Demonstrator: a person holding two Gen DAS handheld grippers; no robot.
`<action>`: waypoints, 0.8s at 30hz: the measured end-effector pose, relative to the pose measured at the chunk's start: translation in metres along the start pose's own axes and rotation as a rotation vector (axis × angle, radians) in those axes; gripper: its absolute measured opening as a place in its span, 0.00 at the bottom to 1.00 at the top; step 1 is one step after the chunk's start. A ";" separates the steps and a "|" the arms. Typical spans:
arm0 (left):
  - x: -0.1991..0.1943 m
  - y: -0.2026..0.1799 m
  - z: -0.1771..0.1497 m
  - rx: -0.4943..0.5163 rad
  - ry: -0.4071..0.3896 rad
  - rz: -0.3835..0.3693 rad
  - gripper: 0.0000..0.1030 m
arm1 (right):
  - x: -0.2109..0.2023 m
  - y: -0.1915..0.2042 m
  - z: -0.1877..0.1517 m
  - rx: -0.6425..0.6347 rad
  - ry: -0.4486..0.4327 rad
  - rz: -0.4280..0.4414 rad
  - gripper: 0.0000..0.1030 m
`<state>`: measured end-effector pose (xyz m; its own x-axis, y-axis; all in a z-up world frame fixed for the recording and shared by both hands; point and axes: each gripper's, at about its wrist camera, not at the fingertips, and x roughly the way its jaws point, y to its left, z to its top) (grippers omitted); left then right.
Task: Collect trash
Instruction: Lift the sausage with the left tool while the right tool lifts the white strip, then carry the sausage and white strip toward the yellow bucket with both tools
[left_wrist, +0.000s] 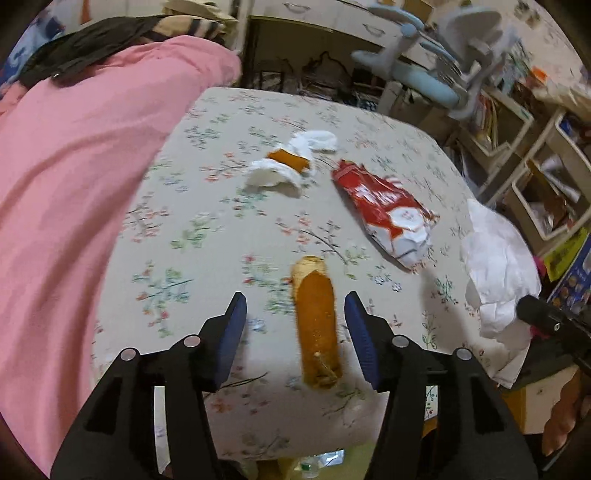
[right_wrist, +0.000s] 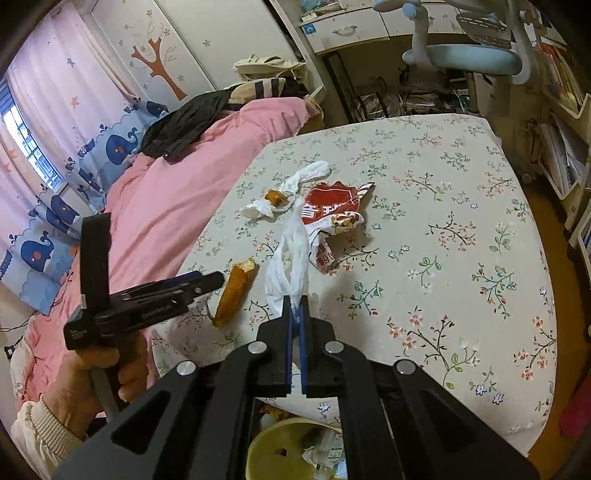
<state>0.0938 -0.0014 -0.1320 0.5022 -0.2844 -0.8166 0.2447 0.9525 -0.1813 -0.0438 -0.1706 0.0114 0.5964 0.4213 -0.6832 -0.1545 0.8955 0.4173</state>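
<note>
Trash pickup on floral bed — early stage, most litter still out.

Long orange bread stick (left_wrist: 318, 325) lies on the floral-print mattress (left_wrist: 207, 206), between the half-open fingers of the left gripper (left_wrist: 295, 341), not yet touched. Right gripper (right_wrist: 296, 317) is clamped tight on a crumpled white plastic bag (right_wrist: 291, 254), to the right of the stick. Farther off: red-and-white snack wrapper (left_wrist: 388, 206) and white tissue with an orange food scrap (left_wrist: 284, 166), uncollected. Yellow bin (right_wrist: 280, 450) below the near bed edge already contains some wrappers.
</note>
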 end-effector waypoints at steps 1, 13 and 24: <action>0.005 -0.006 0.000 0.027 0.007 0.024 0.51 | 0.000 0.000 0.000 -0.001 0.000 0.000 0.04; 0.007 -0.029 0.001 0.120 -0.016 0.073 0.17 | 0.004 0.007 0.006 -0.009 -0.024 0.015 0.04; -0.077 -0.048 -0.010 0.114 -0.326 0.071 0.17 | -0.023 0.017 0.005 -0.007 -0.175 0.045 0.04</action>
<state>0.0353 -0.0236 -0.0655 0.7551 -0.2556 -0.6037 0.2820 0.9580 -0.0529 -0.0563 -0.1664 0.0374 0.7168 0.4299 -0.5489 -0.1890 0.8777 0.4404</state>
